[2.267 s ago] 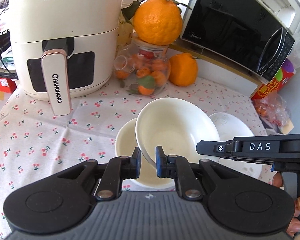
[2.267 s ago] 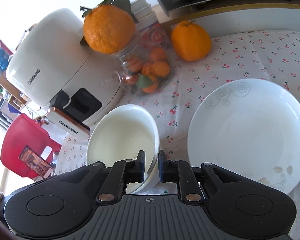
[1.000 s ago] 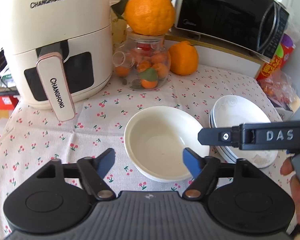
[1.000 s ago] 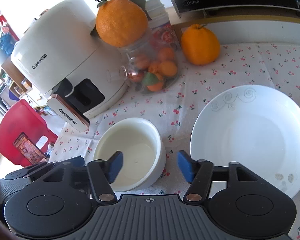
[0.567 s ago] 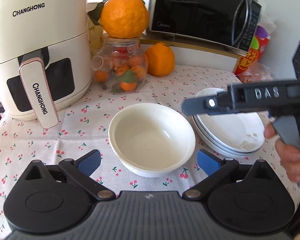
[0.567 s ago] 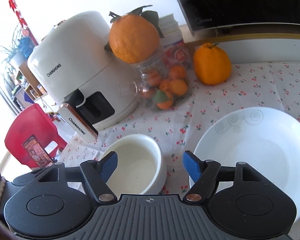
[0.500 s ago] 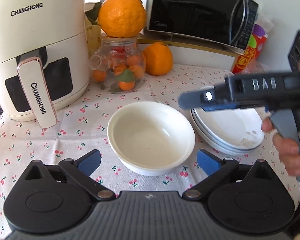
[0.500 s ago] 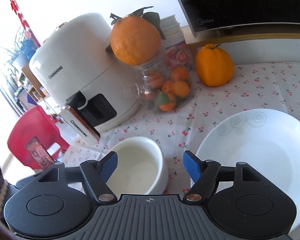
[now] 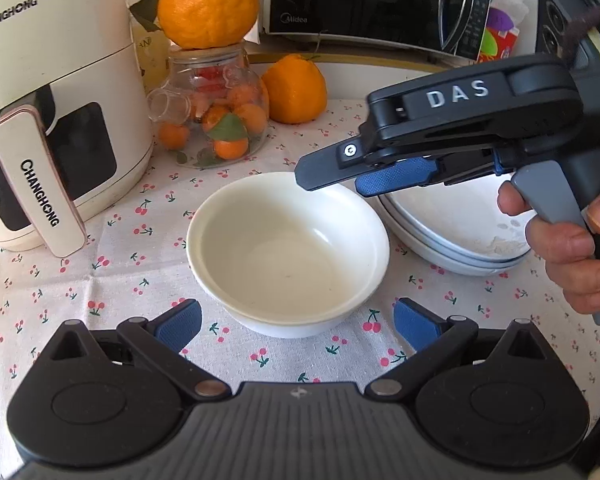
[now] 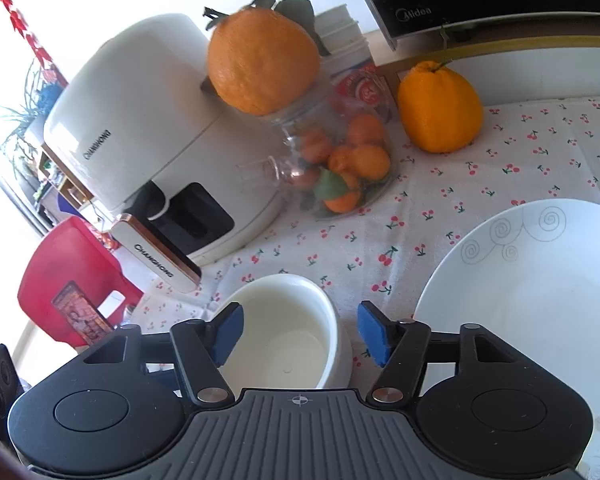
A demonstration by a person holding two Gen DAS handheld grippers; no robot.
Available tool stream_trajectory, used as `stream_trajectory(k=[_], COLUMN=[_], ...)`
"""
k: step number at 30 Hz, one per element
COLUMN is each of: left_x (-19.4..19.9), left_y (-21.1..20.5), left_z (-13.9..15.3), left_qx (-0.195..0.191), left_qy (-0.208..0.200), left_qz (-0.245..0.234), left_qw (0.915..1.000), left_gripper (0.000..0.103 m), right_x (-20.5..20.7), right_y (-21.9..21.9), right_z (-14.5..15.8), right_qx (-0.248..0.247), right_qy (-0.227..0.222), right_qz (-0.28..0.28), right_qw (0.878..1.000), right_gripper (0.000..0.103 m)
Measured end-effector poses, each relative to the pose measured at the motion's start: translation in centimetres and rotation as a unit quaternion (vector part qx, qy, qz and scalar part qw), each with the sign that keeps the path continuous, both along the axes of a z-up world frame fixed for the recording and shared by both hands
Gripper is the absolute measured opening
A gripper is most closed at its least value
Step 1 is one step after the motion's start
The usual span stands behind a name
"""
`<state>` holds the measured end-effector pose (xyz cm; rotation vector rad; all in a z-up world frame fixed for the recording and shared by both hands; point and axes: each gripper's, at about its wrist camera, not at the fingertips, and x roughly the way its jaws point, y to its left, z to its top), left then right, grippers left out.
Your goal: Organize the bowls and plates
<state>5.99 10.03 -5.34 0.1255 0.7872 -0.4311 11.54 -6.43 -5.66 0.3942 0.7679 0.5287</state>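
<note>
A stack of white bowls [image 9: 288,254] stands upright on the cherry-print tablecloth [image 9: 100,288], just ahead of my open, empty left gripper [image 9: 296,326]. A stack of white plates [image 9: 456,232] lies to its right. My right gripper [image 9: 364,176] hovers above the gap between bowls and plates, held by a hand. In the right wrist view that gripper [image 10: 300,330] is open and empty, with the bowls [image 10: 288,332] below its fingers and the top plate [image 10: 528,288] at right.
A white Changhong air fryer [image 9: 48,120] stands at back left. A glass jar of small oranges [image 9: 212,108] carries a big orange [image 9: 208,4]. Another orange [image 9: 296,88] and a black microwave [image 9: 372,0] stand behind. A red stool [image 10: 68,284] is past the table edge.
Both grippers let go of the white bowl onto the other bowl, opened wide and drew back. The right gripper has since risen and moved over the bowls and plates.
</note>
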Motion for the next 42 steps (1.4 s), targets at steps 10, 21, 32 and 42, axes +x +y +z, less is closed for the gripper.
stream_trajectory(k=[10,21,32,42], left_x=[0.3,0.7,0.5,0.3], left_y=[-0.2,-0.2,-0.2,-0.9], left_z=[-0.3,-0.4,0.2,2.0], left_qx=[-0.006,0.008,0.003,-0.014], left_qy=[0.001,-0.01,-0.02,-0.049], left_qz=[0.001,0.004,0.004,-0.001], left_qw=[1.0,0.9999,0.9998,0.9987], left_gripper=[0.101,0.089,0.09,0.09], right_x=[0.3,0.3,-0.3,-0.7], right_y=[0.4,0.8,0.7,-0.7], right_z=[-0.5,-0.7,0.1,1.5], right_qx=[-0.017,-0.037,-0.04,-0.029], right_qy=[0.019,0.025,0.011,-0.005], right_qz=[-0.006,0.002,0.002,-0.011], right_qw=[1.0,0.999,0.999,1.0], right_gripper=[0.047,0.033,0.033,0.033])
